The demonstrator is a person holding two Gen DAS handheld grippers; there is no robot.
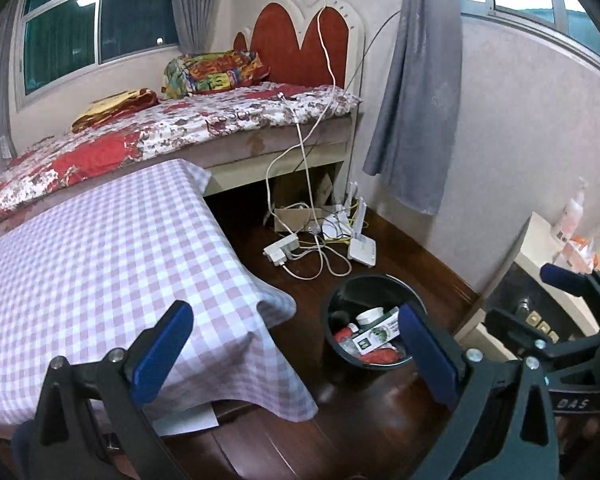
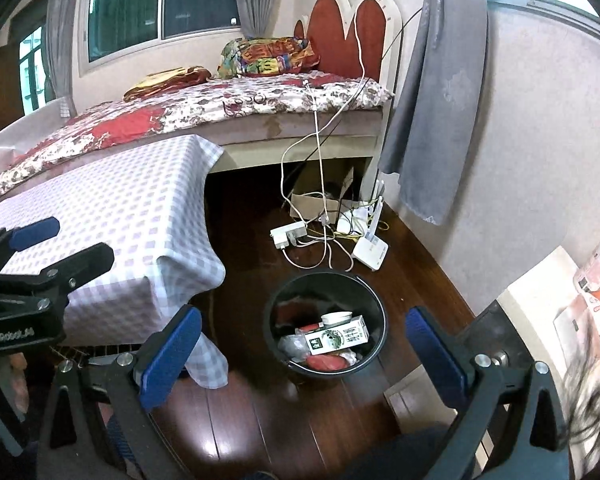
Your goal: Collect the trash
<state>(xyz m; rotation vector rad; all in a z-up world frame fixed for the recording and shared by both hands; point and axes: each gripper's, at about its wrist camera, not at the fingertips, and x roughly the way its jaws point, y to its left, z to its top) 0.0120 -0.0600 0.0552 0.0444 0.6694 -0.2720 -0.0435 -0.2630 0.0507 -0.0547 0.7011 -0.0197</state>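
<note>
A black round trash bin [image 1: 340, 300] stands on the dark wood floor, also in the right wrist view [image 2: 374, 304]. Inside lie a green-and-white carton [image 2: 336, 336], a white paper cup [image 2: 336, 317], red wrappers [image 2: 326, 362] and clear plastic. The carton [image 1: 380, 332] and cup [image 1: 369, 315] also show in the left wrist view. My left gripper [image 1: 296, 356] is open and empty, held over the table corner and bin. My right gripper [image 2: 300, 356] is open and empty, above the bin. The left gripper shows at the left of the right wrist view [image 2: 56, 240].
A table with a pink checked cloth [image 1: 100, 248] stands left of the bin. Behind it is a bed [image 1: 180, 128]. A power strip [image 1: 280, 250], cables, a white router [image 1: 362, 250] and a cardboard box [image 1: 296, 218] lie on the floor. A cabinet [image 2: 540, 320] stands at right.
</note>
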